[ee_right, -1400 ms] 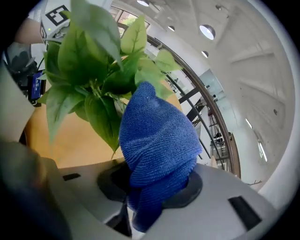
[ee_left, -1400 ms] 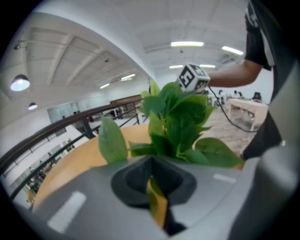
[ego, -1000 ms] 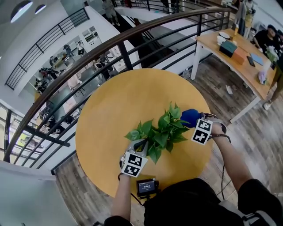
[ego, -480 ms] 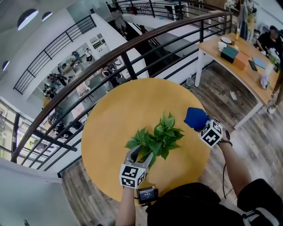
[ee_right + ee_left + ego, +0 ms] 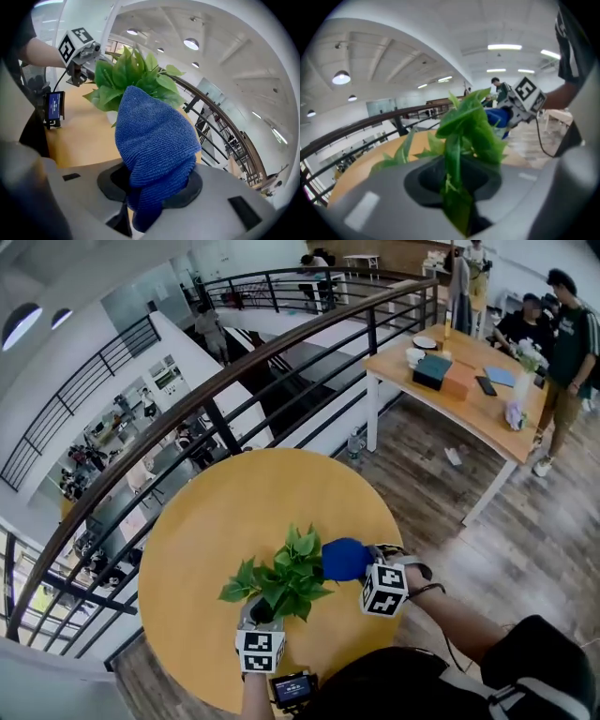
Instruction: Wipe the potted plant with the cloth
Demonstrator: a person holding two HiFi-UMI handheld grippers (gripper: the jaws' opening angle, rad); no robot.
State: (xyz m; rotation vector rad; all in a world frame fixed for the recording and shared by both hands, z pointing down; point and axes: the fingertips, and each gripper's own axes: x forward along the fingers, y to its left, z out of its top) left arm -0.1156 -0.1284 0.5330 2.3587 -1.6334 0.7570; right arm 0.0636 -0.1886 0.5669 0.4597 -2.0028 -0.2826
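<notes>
Right gripper view: right hand-held gripper point(image 5: 145, 212) clamped on cloth point(image 5: 154, 140) near potted plant point(image 5: 136, 77).

The plant point(image 5: 281, 582) hides its own pot under its leaves; in the left gripper view the near leaf point(image 5: 457, 187) is blurred.

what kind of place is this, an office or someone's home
Probably an upper-floor gallery in an office or shared workspace: a curved railing overlooks people on a floor below, and others gather at a long desk.
</notes>
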